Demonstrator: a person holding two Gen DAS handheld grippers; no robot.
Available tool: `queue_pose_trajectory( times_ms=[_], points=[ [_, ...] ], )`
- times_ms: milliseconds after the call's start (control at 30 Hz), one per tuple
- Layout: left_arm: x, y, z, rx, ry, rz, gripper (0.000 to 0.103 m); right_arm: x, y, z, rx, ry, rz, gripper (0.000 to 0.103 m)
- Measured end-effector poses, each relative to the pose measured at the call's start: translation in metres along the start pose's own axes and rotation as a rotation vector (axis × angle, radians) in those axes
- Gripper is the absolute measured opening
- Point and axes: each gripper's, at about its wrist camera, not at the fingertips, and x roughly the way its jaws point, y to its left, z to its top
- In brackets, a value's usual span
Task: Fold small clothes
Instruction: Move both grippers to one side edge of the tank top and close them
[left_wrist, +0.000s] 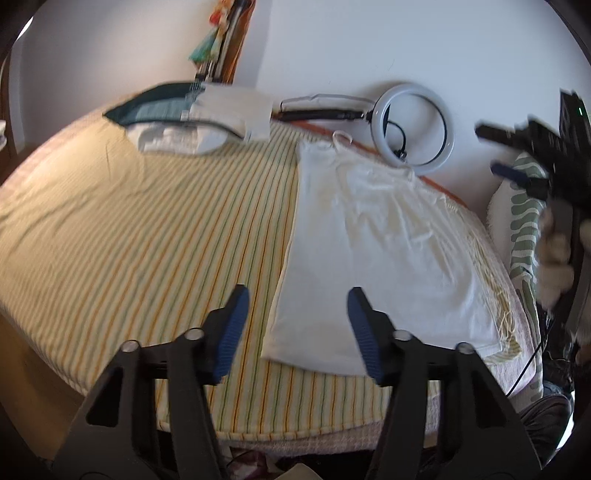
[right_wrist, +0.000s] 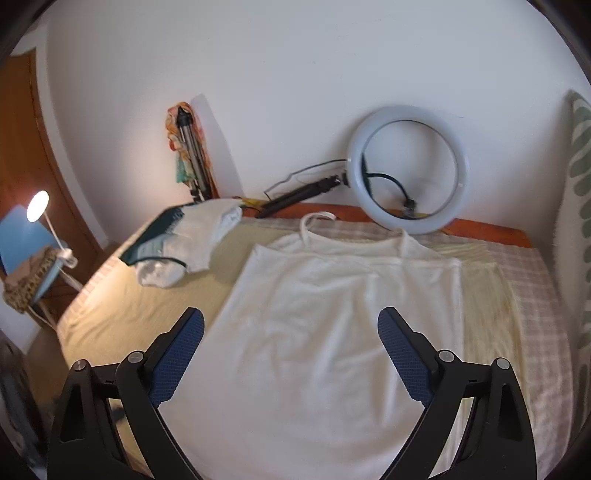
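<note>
A white strappy top (left_wrist: 373, 251) lies spread flat on the striped bed cover (left_wrist: 147, 240), straps toward the wall. My left gripper (left_wrist: 297, 325) is open and empty, hovering above the top's near left corner. The right gripper also shows at the far right of the left wrist view (left_wrist: 517, 155), blurred, above the bed's right side. In the right wrist view the top (right_wrist: 314, 332) fills the middle, and my right gripper (right_wrist: 291, 354) is open and empty above its lower half.
A pile of folded clothes (left_wrist: 195, 118) sits at the bed's far left, also in the right wrist view (right_wrist: 192, 240). A ring light (right_wrist: 406, 170) leans on the wall behind the top. A green-patterned pillow (left_wrist: 524, 221) stands at the right. A lamp (right_wrist: 37, 201) is on the left.
</note>
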Motion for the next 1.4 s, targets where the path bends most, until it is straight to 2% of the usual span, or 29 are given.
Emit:
queue_pose_trajectory(
  times_ms=[100,233,433,533,633,700,800,1033,1133,1400],
  points=[
    [0.007,0.004,-0.007,-0.018,0.024,0.008,0.045,0.027,0.012,0.020,-0.033,0.042,0.027,0.087],
    [0.015,0.006,-0.012,-0.025,0.045,0.012,0.045,0.074,0.023,0.041,-0.067,0.113,0.023,0.070],
    [0.026,0.009,-0.014,-0.036,0.073,0.030,0.045,0.143,0.023,0.060,0.038,0.247,0.083,0.052],
    [0.029,0.012,-0.013,-0.039,0.074,0.042,0.045,0.176,0.029,0.065,0.063,0.294,0.091,0.051],
    [0.032,0.015,-0.014,-0.048,0.082,0.040,0.045,0.208,0.034,0.065,0.082,0.341,0.103,0.043],
    [0.036,0.017,-0.015,-0.057,0.098,0.028,0.045,0.228,0.038,0.063,0.079,0.364,0.091,0.041],
    [0.043,0.018,-0.016,-0.049,0.120,0.030,0.038,0.250,0.042,0.061,0.074,0.383,0.072,0.040],
    [0.049,0.019,-0.016,-0.058,0.125,0.030,0.038,0.291,0.045,0.058,0.068,0.415,0.032,0.037],
    [0.048,0.019,-0.016,-0.052,0.124,0.028,0.038,0.302,0.047,0.057,0.052,0.425,0.017,0.033],
    [0.050,0.020,-0.015,-0.062,0.127,-0.004,0.037,0.319,0.058,0.057,-0.020,0.461,-0.014,0.033]
  ],
)
